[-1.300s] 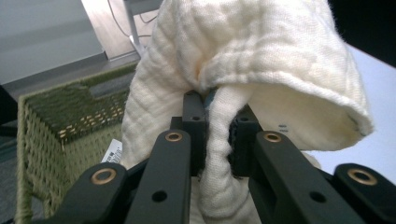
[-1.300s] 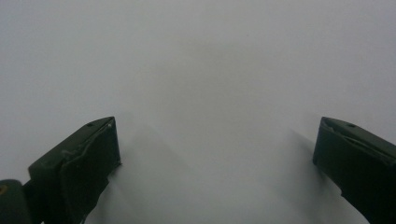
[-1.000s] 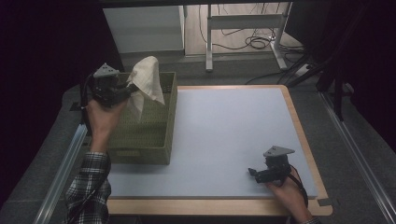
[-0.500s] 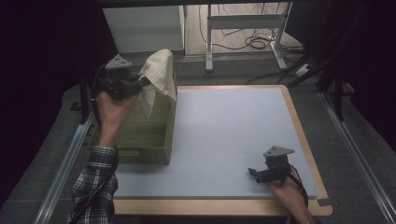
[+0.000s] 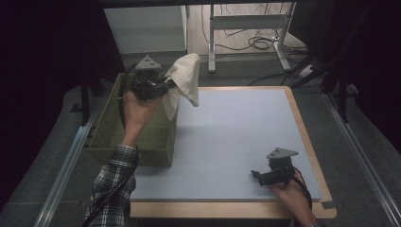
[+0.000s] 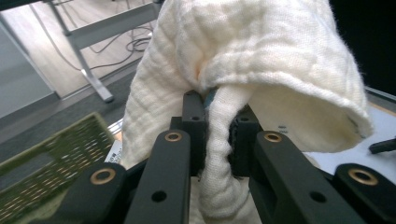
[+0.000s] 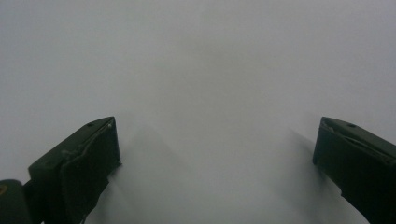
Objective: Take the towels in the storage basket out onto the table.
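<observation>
We list one cream cloth, pinched between the jaws of our left tool and hanging in the air over the far right corner of the green basket. Our right tool rests on the pale blue counter, well apart from them, jaws spread and holding nothing.

The cream cloth hides the left jaws' tips, its lower folds cut off below.

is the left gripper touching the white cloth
Touching: in the left gripper view, the left gripper has its jaws pinched on a fold of the white cloth.
</observation>
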Action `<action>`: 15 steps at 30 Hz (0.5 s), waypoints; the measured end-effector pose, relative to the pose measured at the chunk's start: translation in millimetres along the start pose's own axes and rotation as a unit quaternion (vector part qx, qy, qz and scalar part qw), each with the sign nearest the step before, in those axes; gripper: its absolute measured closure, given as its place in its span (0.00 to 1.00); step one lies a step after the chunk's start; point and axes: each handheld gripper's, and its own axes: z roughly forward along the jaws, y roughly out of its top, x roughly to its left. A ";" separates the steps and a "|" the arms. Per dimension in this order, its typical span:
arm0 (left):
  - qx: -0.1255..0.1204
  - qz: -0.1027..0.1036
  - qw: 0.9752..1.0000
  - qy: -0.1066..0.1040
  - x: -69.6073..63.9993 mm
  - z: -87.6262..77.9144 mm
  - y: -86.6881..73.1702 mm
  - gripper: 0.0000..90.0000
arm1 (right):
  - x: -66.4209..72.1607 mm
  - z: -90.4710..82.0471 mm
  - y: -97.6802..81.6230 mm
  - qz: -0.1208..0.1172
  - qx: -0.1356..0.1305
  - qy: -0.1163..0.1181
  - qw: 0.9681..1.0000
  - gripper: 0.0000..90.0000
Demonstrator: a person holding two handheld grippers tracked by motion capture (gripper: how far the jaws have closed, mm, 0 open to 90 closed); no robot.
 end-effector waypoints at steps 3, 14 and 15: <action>0.002 0.005 1.000 -0.011 -6.8 10.1 2.6 0.90 | 0.0 0.0 0.0 0.000 0.000 0.000 1.000 0.01; 0.006 0.008 0.998 -0.055 -33.7 46.4 6.3 0.90 | -0.1 0.0 0.0 0.000 0.000 0.000 1.000 0.01; 0.006 0.008 0.998 -0.059 -36.7 50.2 5.8 0.90 | -0.1 0.0 0.0 0.000 0.000 0.000 1.000 0.01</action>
